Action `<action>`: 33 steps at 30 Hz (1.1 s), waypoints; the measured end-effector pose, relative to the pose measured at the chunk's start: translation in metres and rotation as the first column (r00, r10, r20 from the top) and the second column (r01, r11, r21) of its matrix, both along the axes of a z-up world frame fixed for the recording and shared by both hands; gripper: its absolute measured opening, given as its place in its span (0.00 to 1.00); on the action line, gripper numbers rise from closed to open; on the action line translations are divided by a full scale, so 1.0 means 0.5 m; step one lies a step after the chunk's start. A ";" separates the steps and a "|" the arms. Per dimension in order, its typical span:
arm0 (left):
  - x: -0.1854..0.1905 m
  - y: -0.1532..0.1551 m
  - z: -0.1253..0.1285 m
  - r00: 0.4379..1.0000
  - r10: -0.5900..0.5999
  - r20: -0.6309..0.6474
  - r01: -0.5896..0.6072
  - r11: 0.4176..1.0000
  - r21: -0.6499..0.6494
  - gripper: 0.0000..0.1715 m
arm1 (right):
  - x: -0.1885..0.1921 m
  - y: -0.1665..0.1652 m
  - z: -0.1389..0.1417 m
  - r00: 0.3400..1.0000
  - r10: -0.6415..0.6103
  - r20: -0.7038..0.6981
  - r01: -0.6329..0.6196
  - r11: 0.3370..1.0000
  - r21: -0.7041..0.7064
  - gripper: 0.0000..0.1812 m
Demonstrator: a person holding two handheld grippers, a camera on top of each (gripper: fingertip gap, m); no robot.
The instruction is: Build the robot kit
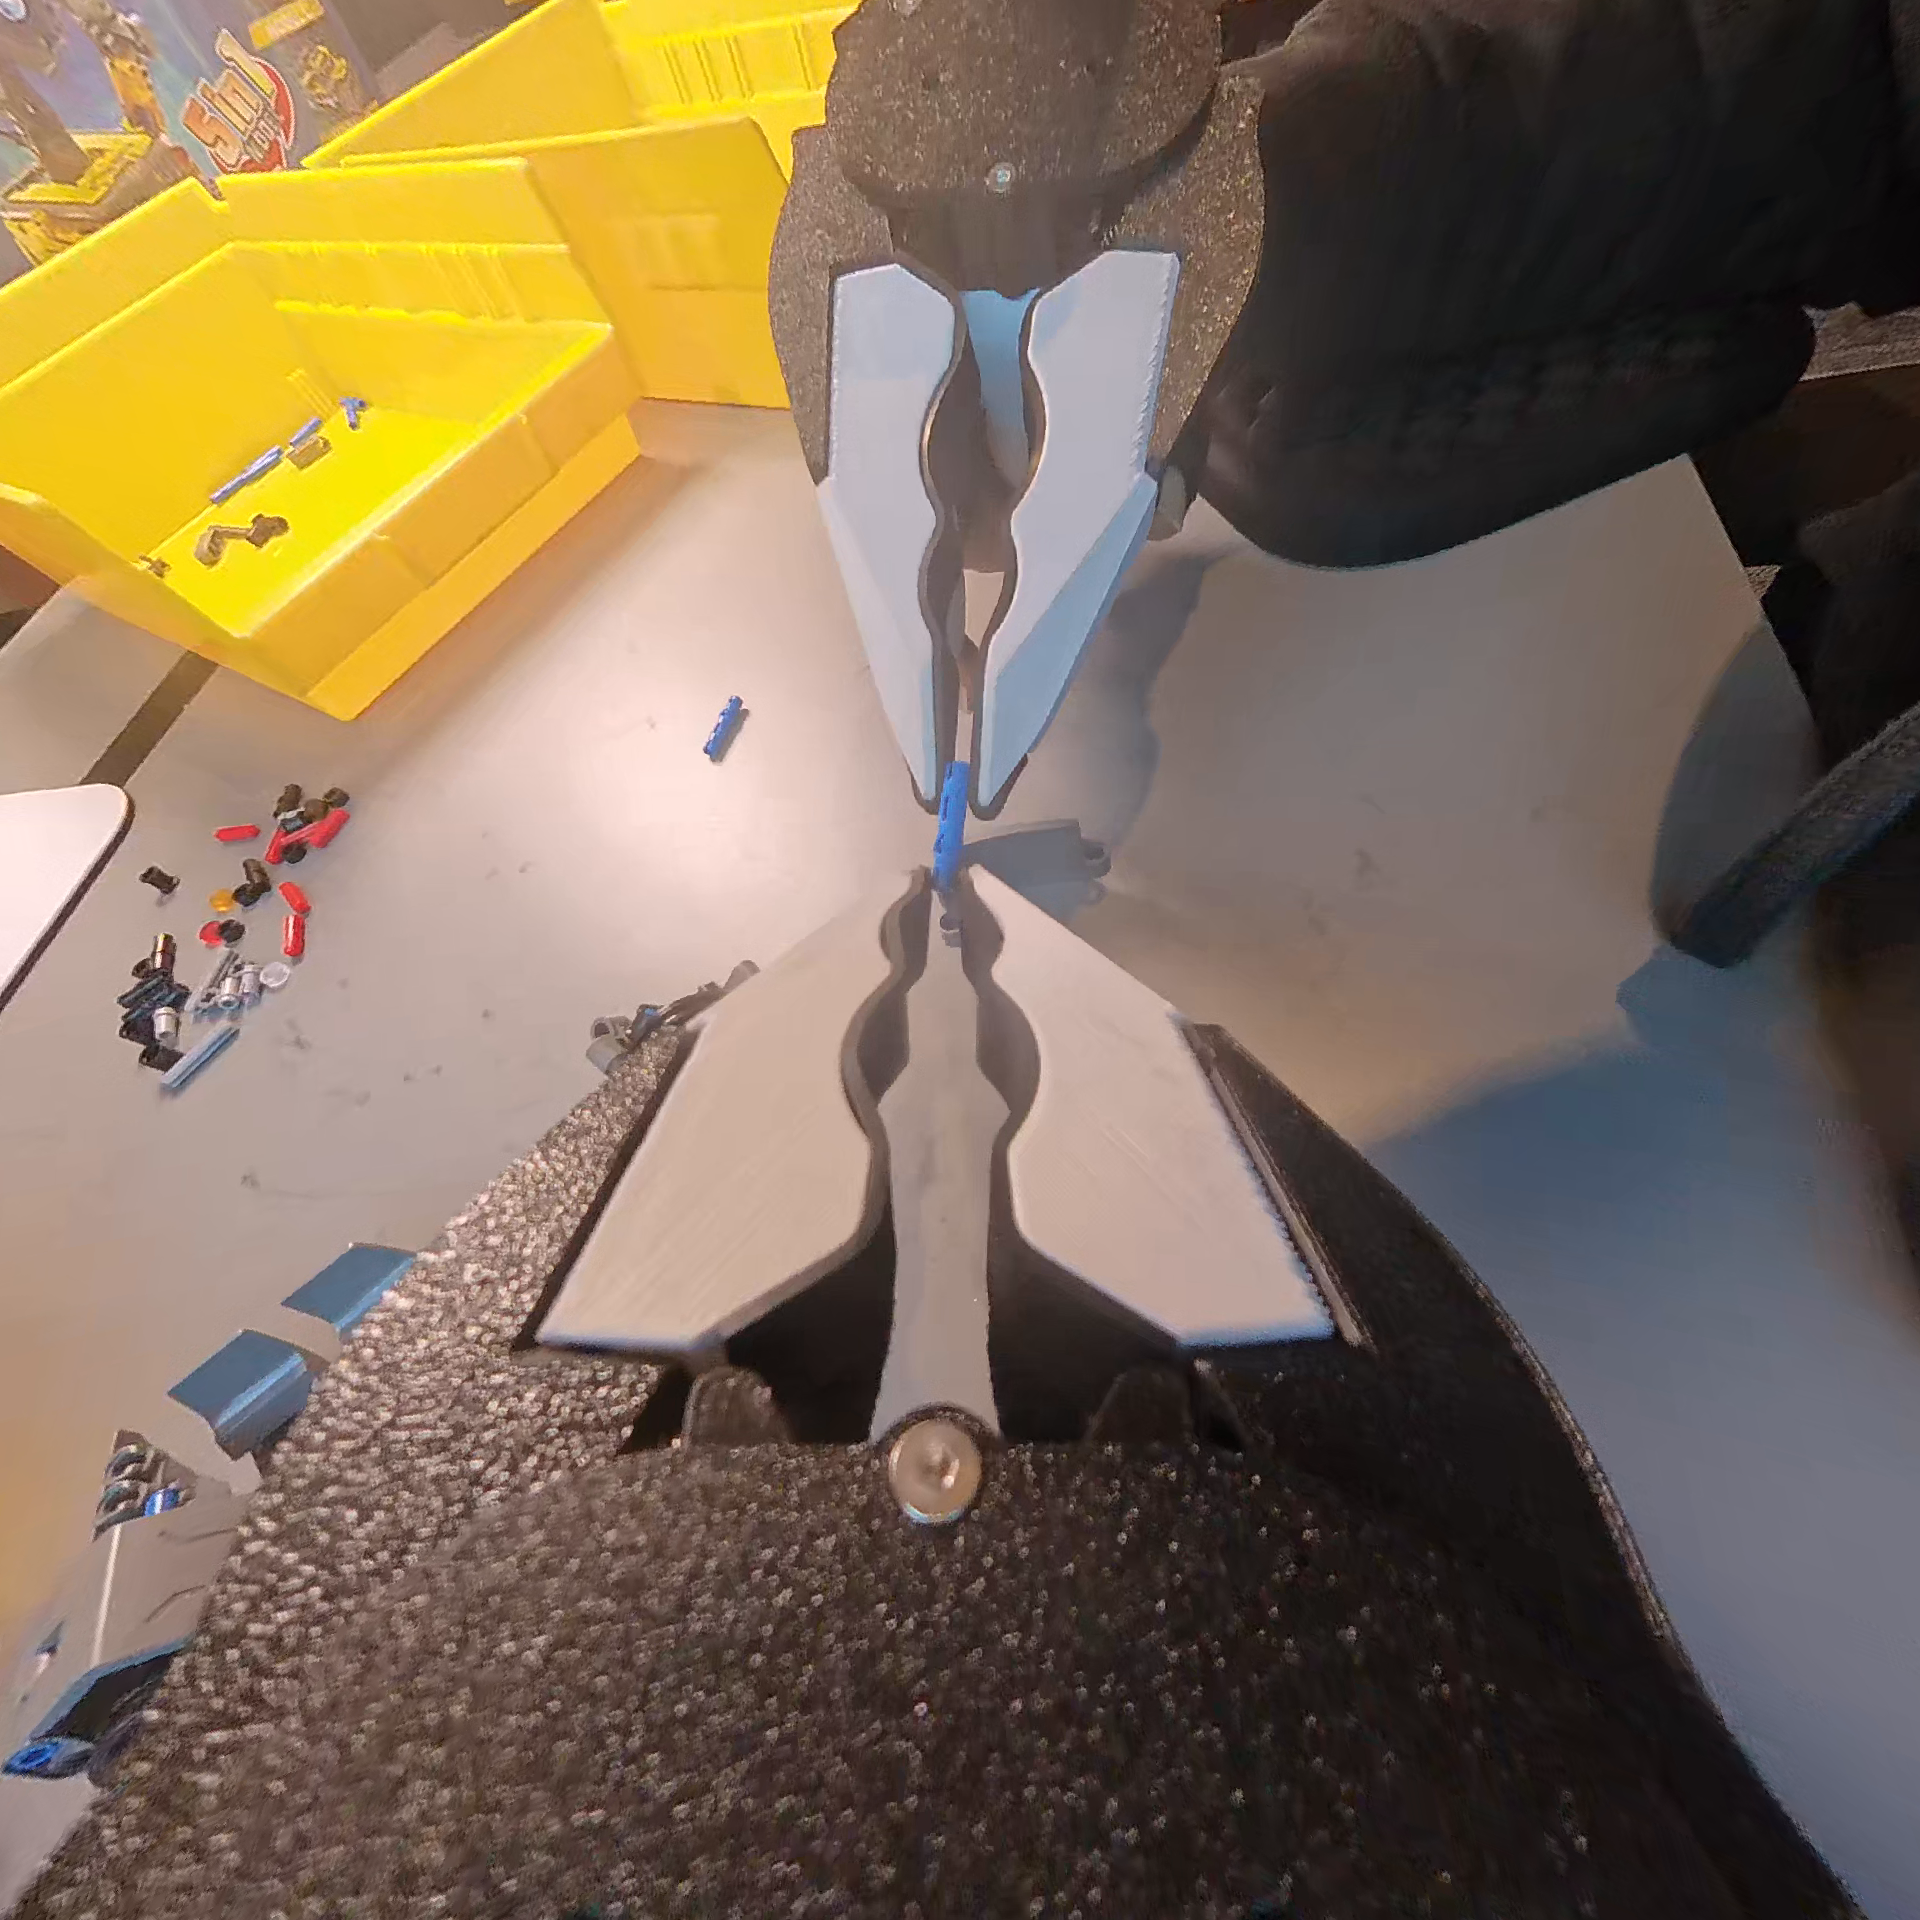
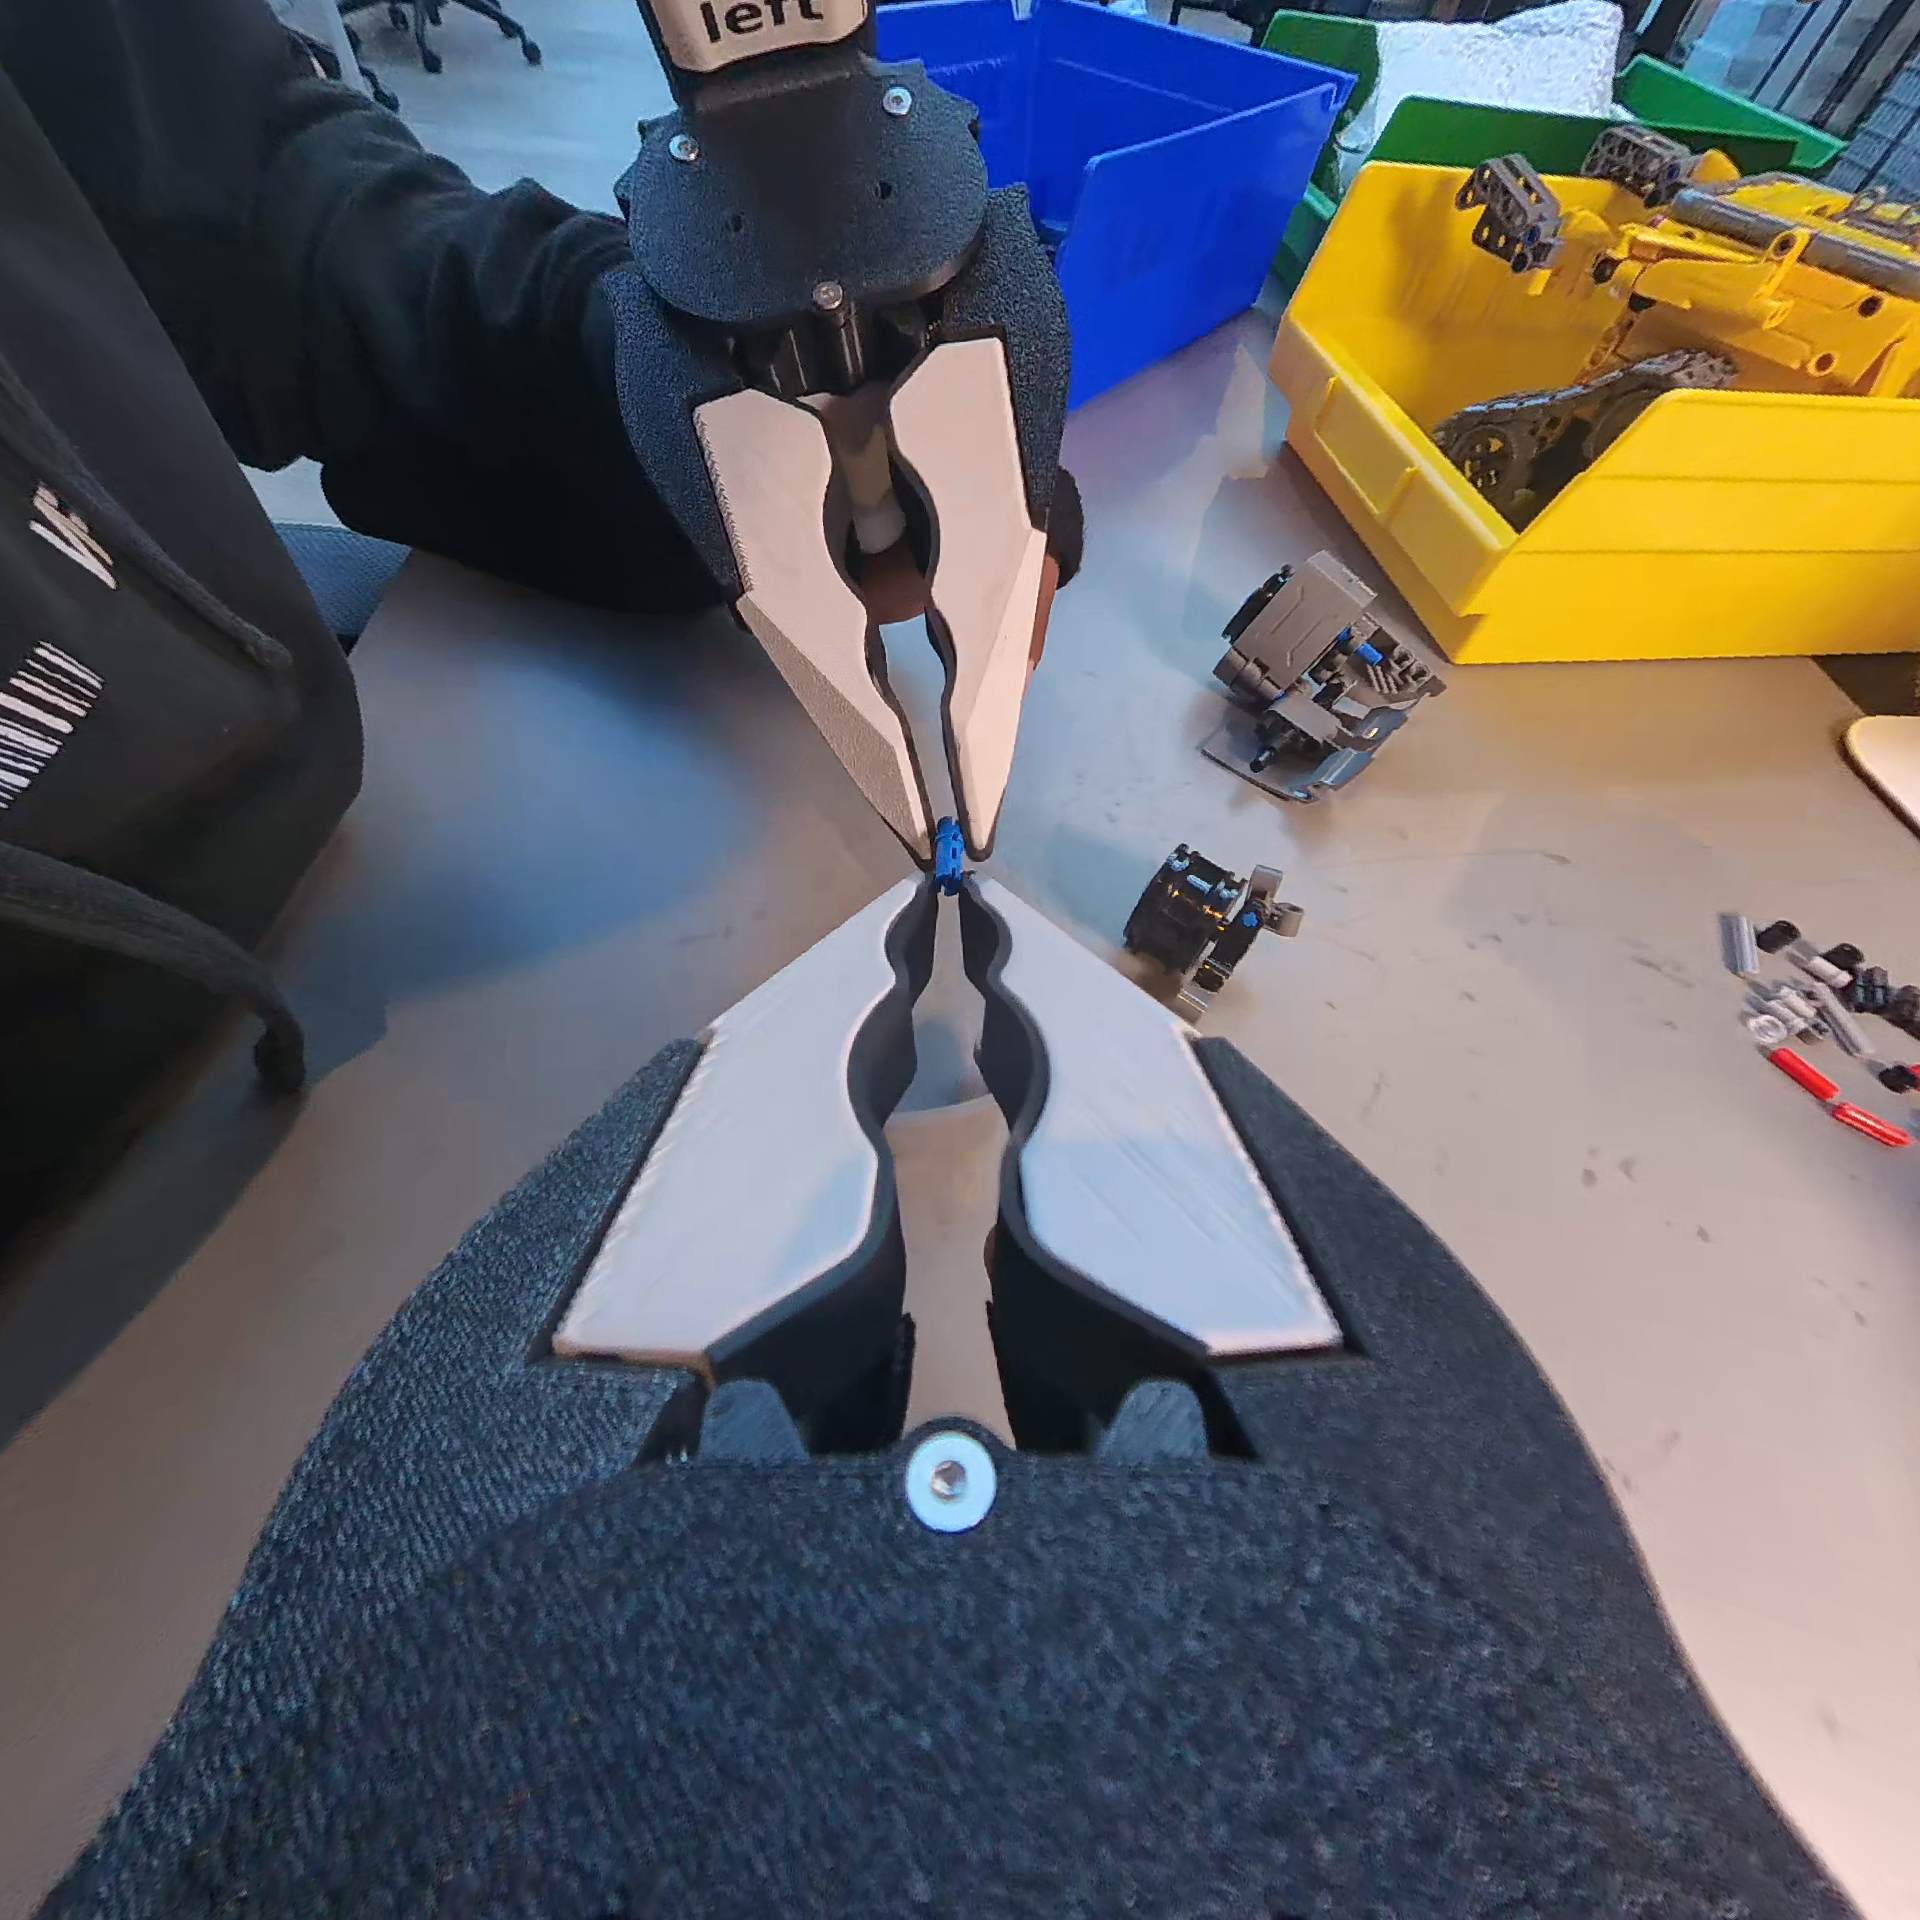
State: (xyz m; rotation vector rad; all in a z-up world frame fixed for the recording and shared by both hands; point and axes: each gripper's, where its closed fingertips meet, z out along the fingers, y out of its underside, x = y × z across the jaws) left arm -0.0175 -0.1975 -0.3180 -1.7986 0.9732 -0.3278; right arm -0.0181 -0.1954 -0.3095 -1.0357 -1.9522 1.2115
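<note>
- The left gripper (image 1: 943,899) is nearly closed, its two tips pinching the near end of a small blue pin (image 1: 952,823). In the right wrist view the same gripper comes in from the far side, a hand in a dark sleeve behind it.
- The right gripper (image 2: 943,896) is just as narrow, and its tips meet the other end of the blue pin. Whether it truly clamps the pin or only touches it I cannot tell for certain, though the tips appear to be on it.
- The pin hangs in the air above the grey table (image 1: 1351,935), between the two pairs of tips, its long axis running along the line from one gripper to the other. Both grippers point at each other nose to nose, and neither is nearer to the pin.
- Just behind the pin a small dark part (image 1: 1049,844) lies on the table.
- Farther left lie a second blue pin (image 1: 724,725) and a scatter of red, black and grey small parts (image 1: 223,935).
- To the right sit a black wheel piece (image 2: 1205,925) and a grey half-built block (image 2: 1320,675).
- Farthest off stand yellow bins (image 1: 312,416), a blue bin (image 2: 1143,208) and a printed box.
- The left gripper's body, the dark garment and the box bear writing, not given here.
</note>
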 end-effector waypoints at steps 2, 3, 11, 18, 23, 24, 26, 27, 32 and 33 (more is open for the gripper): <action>0.002 -0.002 0.001 1.000 -0.006 0.008 0.006 1.000 -0.007 0.02 | 0.001 -0.001 0.001 1.000 0.002 0.000 -0.002 1.000 -0.009 0.02; 0.002 -0.002 0.001 1.000 -0.009 0.018 0.009 1.000 -0.016 0.02 | 0.001 -0.002 0.002 1.000 0.003 -0.006 -0.003 1.000 -0.015 0.02; 0.009 -0.007 0.009 0.997 -0.025 0.068 0.027 0.999 -0.026 0.02 | 0.000 -0.011 0.007 1.000 0.020 -0.019 -0.020 0.999 -0.036 0.02; 0.011 -0.005 0.010 0.995 -0.024 0.094 0.028 0.999 -0.035 0.02 | -0.005 -0.014 0.014 0.999 0.016 -0.028 -0.019 0.996 -0.087 0.00; -0.049 0.026 0.010 0.991 0.080 0.103 -0.075 0.996 -0.050 0.10 | -0.011 0.047 0.012 0.994 -0.105 -0.009 0.105 0.992 -0.066 0.00; -0.071 0.037 0.004 0.987 0.117 0.106 -0.109 0.991 -0.076 0.11 | -0.011 0.066 0.009 0.991 -0.137 0.003 0.137 0.989 -0.058 0.00; -0.114 0.059 -0.020 0.979 0.187 0.081 -0.175 0.975 -0.140 0.16 | -0.008 0.098 -0.001 0.980 -0.196 0.022 0.196 0.980 -0.033 0.00; -0.128 0.068 -0.037 0.977 0.207 0.060 -0.193 0.965 -0.179 0.19 | -0.007 0.110 -0.009 0.975 -0.219 0.038 0.220 0.976 -0.013 0.00; -0.135 0.086 -0.085 0.978 0.205 -0.034 -0.206 0.943 -0.262 0.24 | -0.009 0.128 -0.023 0.963 -0.264 0.057 0.264 0.964 0.014 0.00; -0.132 0.083 -0.085 0.980 0.193 -0.039 -0.196 0.944 -0.263 0.24 | -0.008 0.131 -0.027 0.962 -0.269 0.055 0.267 0.963 0.037 0.00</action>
